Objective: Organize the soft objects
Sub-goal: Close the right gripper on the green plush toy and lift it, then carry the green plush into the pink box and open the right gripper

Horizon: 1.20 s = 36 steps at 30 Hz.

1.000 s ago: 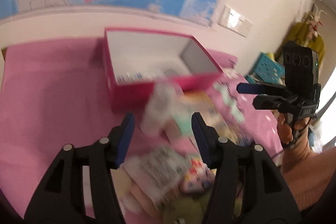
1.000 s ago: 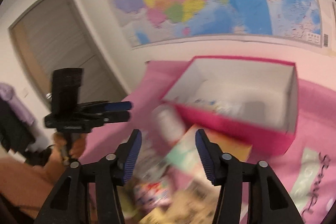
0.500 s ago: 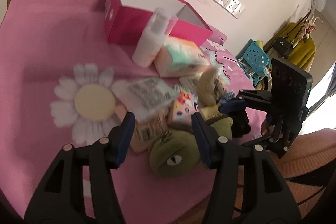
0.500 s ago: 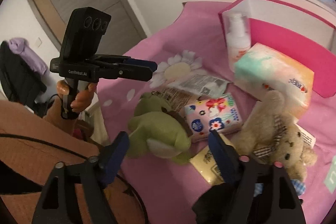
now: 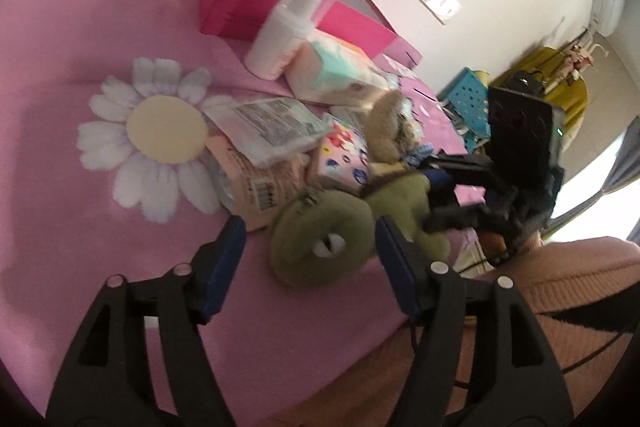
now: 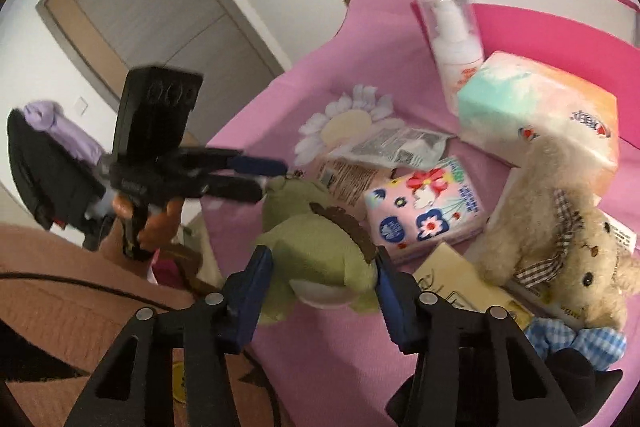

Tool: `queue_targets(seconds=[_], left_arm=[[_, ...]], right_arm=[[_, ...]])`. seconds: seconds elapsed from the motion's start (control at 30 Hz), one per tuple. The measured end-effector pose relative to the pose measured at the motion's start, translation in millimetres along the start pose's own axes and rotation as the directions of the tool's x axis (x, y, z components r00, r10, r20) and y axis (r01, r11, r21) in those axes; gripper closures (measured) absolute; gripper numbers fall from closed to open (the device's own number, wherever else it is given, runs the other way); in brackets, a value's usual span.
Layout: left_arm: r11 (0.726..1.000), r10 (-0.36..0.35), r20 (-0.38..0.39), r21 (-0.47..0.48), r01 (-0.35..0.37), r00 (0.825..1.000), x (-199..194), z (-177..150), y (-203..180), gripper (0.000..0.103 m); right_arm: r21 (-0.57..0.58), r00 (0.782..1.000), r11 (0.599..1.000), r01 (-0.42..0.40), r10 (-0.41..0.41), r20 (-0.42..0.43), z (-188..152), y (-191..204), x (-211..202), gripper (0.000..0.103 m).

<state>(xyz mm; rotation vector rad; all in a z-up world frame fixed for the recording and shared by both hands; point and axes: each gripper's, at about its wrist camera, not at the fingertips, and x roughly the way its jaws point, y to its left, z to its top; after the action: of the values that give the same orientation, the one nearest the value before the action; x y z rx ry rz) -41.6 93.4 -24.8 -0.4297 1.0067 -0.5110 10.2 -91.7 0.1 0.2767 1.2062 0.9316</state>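
Both hand-held grippers closer, flanking green plush (image 6: 316, 247)

Green plush (image 5: 320, 247) (image 6: 316, 247): we see a stuffed olive-green creature with a white eye and a brown back crest, lying on its side at lower centre of both views, near the pink cloth's front edge.
Teddy bear (image 6: 560, 227) (image 5: 390, 131): we see cream curly fur and a checked ribbon; it lies tilted at the right of the right-wrist view, resting on flat packets.
Tissue pack (image 6: 536, 111) (image 5: 332, 75): we see a soft mint, white and orange block, upper right of the right-wrist view, just behind the bear.
Floral pack (image 6: 424, 211) (image 5: 340, 163): we see a small pink flowered pack between plush and bear.
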Motion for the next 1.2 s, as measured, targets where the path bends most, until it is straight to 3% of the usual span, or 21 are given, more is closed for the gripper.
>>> queue_targets(seconds=[0.2,0.4,0.6,0.8,0.97,1.07,1.2], left_arm=[[0.998,-0.064,-0.056,0.008,0.065,0.996,21.0,1.6,-3.4,0.029],[0.997,-0.069,-0.004,0.016,0.069,0.998,11.9,4.9,-13.1,0.029],[0.996,-0.057,0.115,0.077,0.048,0.992,-18.5,23.2,-34.6,0.029],[0.985,-0.027,0.21,0.17,-0.01,0.977,-38.6,70.9,-57.9,0.029],[0.968,0.009,0.271,0.239,-0.076,0.963,-42.4,125.4,-70.1,0.029],[0.965,0.021,0.292,0.245,-0.096,0.956,-39.7,156.6,-70.5,0.029],[0.966,0.052,0.299,0.228,-0.124,0.953,-29.0,196.9,-58.5,0.029]], right_arm=[[0.036,0.999,0.999,-0.021,0.02,0.029,4.3,-4.1,-3.3,0.059],[0.06,0.998,0.998,-0.026,0.023,0.055,6.4,-4.8,-10.5,0.06],[0.02,0.991,0.999,-0.031,0.028,0.134,20.0,8.1,-34.5,0.06],[-0.043,0.97,0.999,0.002,0.009,0.245,49.5,13.5,-64.2,0.06],[-0.101,0.936,0.991,0.083,-0.043,0.349,86.9,9.9,-91.2,0.06],[-0.119,0.915,0.984,0.13,-0.073,0.396,111.5,1.1,-100.8,0.06],[-0.11,0.905,0.984,0.143,-0.085,0.416,143.0,-22.3,-101.6,0.06]])
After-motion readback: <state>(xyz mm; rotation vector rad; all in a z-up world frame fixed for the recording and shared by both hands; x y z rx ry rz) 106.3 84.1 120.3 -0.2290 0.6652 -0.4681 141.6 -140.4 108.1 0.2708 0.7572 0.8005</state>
